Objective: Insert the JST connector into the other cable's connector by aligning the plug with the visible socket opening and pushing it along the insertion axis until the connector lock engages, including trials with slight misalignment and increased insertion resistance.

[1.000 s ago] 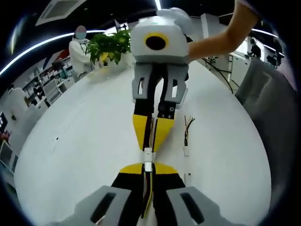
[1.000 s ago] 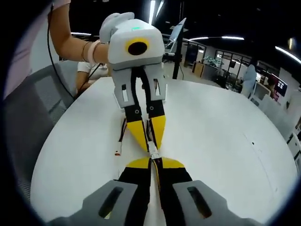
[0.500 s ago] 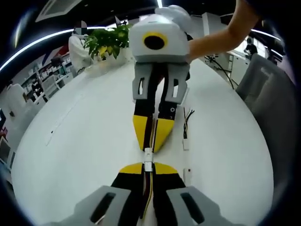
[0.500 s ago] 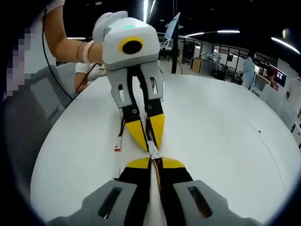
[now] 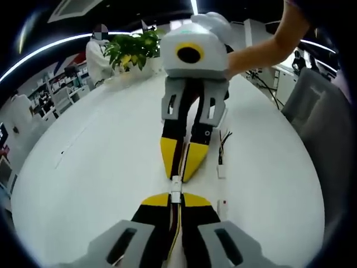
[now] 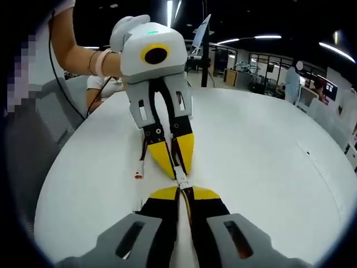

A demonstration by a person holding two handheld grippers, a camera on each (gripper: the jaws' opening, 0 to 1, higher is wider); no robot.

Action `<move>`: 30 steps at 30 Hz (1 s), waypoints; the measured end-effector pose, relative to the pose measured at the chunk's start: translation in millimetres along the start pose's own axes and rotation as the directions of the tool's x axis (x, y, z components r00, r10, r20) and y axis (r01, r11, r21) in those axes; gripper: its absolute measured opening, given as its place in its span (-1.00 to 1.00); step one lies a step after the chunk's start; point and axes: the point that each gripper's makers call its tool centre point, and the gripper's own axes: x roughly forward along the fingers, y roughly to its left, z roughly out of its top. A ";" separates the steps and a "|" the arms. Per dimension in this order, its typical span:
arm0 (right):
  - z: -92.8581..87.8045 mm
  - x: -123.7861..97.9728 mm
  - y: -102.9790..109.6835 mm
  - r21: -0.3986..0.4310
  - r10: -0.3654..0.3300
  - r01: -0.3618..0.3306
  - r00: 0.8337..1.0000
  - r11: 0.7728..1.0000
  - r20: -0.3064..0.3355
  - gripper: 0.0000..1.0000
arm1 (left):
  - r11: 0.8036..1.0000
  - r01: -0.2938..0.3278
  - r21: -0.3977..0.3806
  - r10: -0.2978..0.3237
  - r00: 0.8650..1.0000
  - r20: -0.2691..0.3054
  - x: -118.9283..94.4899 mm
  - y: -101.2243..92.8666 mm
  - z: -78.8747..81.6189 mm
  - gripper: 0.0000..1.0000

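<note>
Left gripper view, near to far. Left tongs (image 5: 175, 202): grey hard-plastic arms with slotted cut-outs, black fingers ending in rounded yellow pads. Pressed together on a thin bundle of coloured wires that runs back between them. At their tips sits a small white plastic connector (image 5: 175, 195), boxy, and right against it a second white connector (image 5: 175, 181) held from the far side; the two housings touch end to end, seam between them too small to judge.

Right tongs (image 5: 179, 174) come in from the far side, tip to tip with the left ones: same yellow wedge pads, black fingers, grey slotted arms, smooth white rounded housing behind. Clamped on their own cable, wires showing between the fingers.

Both hover just above the tabletop (image 5: 100, 167), a smooth, matte white, round-edged slab. To the right of the joined connectors lies a spare cable (image 5: 222, 152): short dark and coloured wires fanned at the far end, small white plug at the near end. A tiny white piece (image 5: 223, 207) lies nearer, apart from it.

Farther off, a leafy green plant (image 5: 131, 47) at the tabletop's far edge.

Right gripper view: right tongs (image 6: 182, 192) closed on wires, the white connectors (image 6: 181, 180) meeting the left tongs (image 6: 175, 169) head-on. Beside them another loose cable (image 6: 141, 163) with a reddish tip lies flat.
</note>
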 end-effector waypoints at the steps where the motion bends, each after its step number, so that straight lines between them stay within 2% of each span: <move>1: 0.5 -0.1 0.9 0.002 -0.003 0.003 1.000 1.000 0.002 -0.91 | 1.000 -0.004 0.001 0.004 1.000 0.000 -0.2 0.4 -0.1 -1.00; 7: 4.8 -4.4 1.8 0.011 -0.015 0.015 1.000 1.000 0.017 -0.75 | 0.994 -0.067 0.091 0.069 0.998 -0.013 -6.1 5.1 5.1 -1.00; 10: 5.3 -7.7 -0.8 -0.001 -0.033 0.033 0.999 0.999 0.017 -0.73 | 0.971 -0.131 0.199 0.142 0.989 -0.039 -12.2 11.2 9.8 -1.00; 12: 9.3 -13.2 -0.7 -0.001 -0.050 0.050 0.998 0.999 0.030 -0.74 | 0.920 -0.175 0.350 0.214 0.974 -0.075 -16.5 15.2 13.5 -1.00; 13: 8.7 -15.7 -1.9 -0.009 -0.063 0.063 0.997 0.998 0.036 -0.74 | 0.878 -0.189 0.440 0.257 0.961 -0.099 -19.1 16.6 14.6 -1.00; 15: 10.9 -20.3 -2.5 -0.017 -0.078 0.079 0.996 0.997 0.041 -0.73 | 0.838 -0.199 0.508 0.288 0.952 -0.102 -18.9 19.2 13.8 -1.00; 17: 11.4 -25.0 -4.5 -0.026 -0.091 0.092 0.995 0.995 0.044 -0.70 | 0.820 -0.214 0.531 0.306 0.948 -0.091 -21.1 15.9 17.9 -1.00; 18: 11.1 -27.5 -5.0 -0.026 -0.095 0.097 0.994 0.995 0.045 -0.71 | 0.804 -0.227 0.550 0.323 0.943 -0.083 -23.5 15.7 20.7 -1.00; 22: 9.0 -31.9 -1.5 -0.031 -0.106 0.107 0.994 0.994 0.032 -0.73 | 0.798 -0.228 0.557 0.328 0.941 -0.085 -24.9 11.8 21.6 -1.00; 23: 7.6 -32.7 -1.0 -0.029 -0.107 0.108 0.994 0.994 0.031 -0.73 | 0.792 -0.231 0.565 0.334 0.939 -0.085 -25.2 11.6 21.7 -1.00; 24: 7.0 -34.2 0.2 -0.025 -0.109 0.109 0.994 0.994 0.033 -0.73 | 0.777 -0.233 0.585 0.346 0.934 -0.086 -26.4 11.8 22.2 -1.00; 25: 6.7 -34.9 1.6 -0.021 -0.109 0.110 0.993 0.994 0.033 -0.73 | 0.773 -0.232 0.590 0.347 0.934 -0.087 -26.7 11.4 22.4 -1.00; 27: 4.9 -36.5 4.2 -0.017 -0.107 0.107 0.994 0.994 0.029 -0.72 | 0.742 -0.227 0.631 0.364 0.926 -0.095 -28.7 11.3 23.1 -1.00; 28: 4.3 -37.0 5.6 -0.017 -0.104 0.105 0.994 0.994 0.028 -0.72 | 0.720 -0.222 0.658 0.374 0.922 -0.098 -30.3 10.6 24.1 -1.00; 30: 2.6 -38.2 8.1 -0.018 -0.105 0.106 0.994 0.994 0.021 -0.72 | 0.720 -0.210 0.661 0.363 0.926 -0.101 -29.7 6.7 23.2 -1.00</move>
